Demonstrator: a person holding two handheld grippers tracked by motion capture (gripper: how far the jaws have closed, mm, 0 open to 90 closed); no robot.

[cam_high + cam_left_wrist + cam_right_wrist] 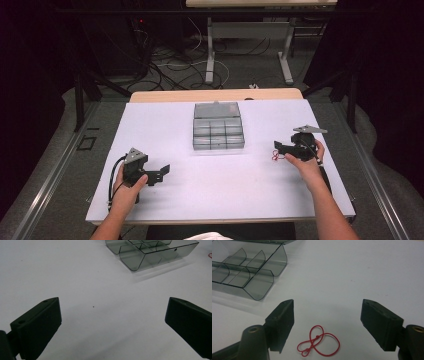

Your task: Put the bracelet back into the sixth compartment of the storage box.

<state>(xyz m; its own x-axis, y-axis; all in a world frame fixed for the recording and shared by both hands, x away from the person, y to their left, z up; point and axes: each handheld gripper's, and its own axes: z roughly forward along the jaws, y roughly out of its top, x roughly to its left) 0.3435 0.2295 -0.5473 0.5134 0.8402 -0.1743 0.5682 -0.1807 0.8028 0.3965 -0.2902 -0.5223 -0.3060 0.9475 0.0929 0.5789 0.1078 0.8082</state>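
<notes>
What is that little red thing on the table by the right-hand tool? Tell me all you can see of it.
The red loop looks like thin cord or elastic, twisted into a loose figure-eight with small knots where the strands cross. It lies flat on the white table, in front of the right gripper and between its open jaws, which do not touch it. In the high view it shows as a small red squiggle by the jaw tips. The grey divided box sits apart from it.

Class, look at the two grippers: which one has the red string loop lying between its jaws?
The right gripper: the red string loop lies on the table between its open jaws; the left gripper frames bare table.
</notes>
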